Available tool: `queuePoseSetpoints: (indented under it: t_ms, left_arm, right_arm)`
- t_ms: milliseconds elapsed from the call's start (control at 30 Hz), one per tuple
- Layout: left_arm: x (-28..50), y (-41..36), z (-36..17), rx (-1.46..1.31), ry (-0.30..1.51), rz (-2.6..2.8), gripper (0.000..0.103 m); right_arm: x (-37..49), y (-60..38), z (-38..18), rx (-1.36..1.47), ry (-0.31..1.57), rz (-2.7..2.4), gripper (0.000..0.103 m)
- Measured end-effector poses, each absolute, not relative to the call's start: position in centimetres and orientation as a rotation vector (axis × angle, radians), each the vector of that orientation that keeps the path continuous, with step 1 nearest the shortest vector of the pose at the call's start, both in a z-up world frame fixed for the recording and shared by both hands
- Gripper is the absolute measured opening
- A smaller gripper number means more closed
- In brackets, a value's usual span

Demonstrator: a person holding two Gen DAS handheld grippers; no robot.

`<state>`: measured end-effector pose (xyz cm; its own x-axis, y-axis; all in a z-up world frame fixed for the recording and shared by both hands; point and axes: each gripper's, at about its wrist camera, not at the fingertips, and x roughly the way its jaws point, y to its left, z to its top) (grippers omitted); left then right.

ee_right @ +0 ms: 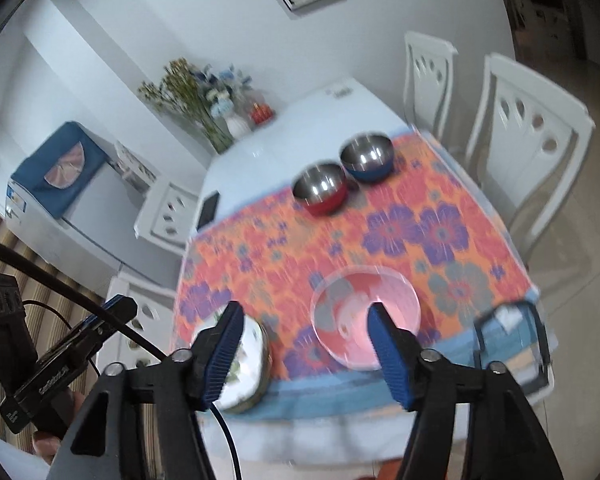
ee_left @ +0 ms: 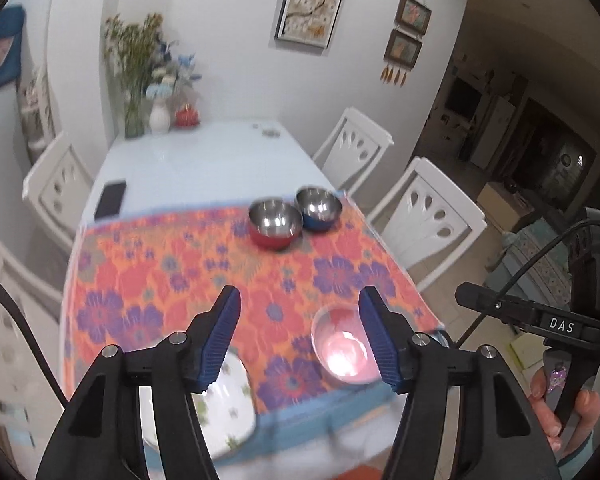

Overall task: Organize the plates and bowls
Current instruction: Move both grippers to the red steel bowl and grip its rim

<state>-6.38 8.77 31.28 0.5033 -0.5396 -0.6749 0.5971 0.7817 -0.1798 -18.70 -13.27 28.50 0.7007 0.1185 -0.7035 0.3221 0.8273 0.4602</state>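
Pink bowl (ee_left: pixel 344 350) sits near the lower right of the floral tablecloth (ee_left: pixel 172 280) on the table (ee_left: pixel 196 156); a white floral plate (ee_left: pixel 224 404) lies lower left. Red bowl (ee_left: pixel 275 224) and blue bowl (ee_left: pixel 319 210) touch above centre. Left tongs (ee_left: pixel 300 300) and right tongs (ee_right: pixel 306 316) are spread, holding nothing.

Left gripper (ee_left: pixel 300 300) hangs above the near end of the table (ee_left: pixel 204 160), jaws apart, nothing between them. Below sits a floral cloth (ee_left: pixel 180 280): a white plate (ee_left: pixel 228 408) near the edge, a pink bowl (ee_left: pixel 340 348) beside it, a red bowl (ee_left: pixel 275 224) touching a blue bowl (ee_left: pixel 319 210) farther back.
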Motion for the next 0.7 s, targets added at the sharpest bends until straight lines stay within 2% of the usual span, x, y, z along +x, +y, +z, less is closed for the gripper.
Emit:
queuePoseSetpoints:
  t_ms: [167,333,567,700]
  left_arm:
    - [-2.1,7.3,32.5,0.095,0.767,-0.666,0.062]
    - [5.1,5.1,31.2,0.034,0.83,-0.677,0.062]
    - [15.6,0.5,22.3,-0.094,1.044,-0.732,0.062]
    - [19.5,-2.1,17.3,-0.076,1.121,-0.725,0.061]
  right_arm:
    - [-13.3,-14.6,29.1,0.655,0.787,-0.09,0.072]
    - [-8.5,-18.8,26.1,0.751,0.824,-0.14,0.072]
    - [-1.9,-25.2,19.1,0.832,0.917,-0.2,0.072]
    - [3.4,-26.0,15.3,0.804,1.002,-0.161,0.072]
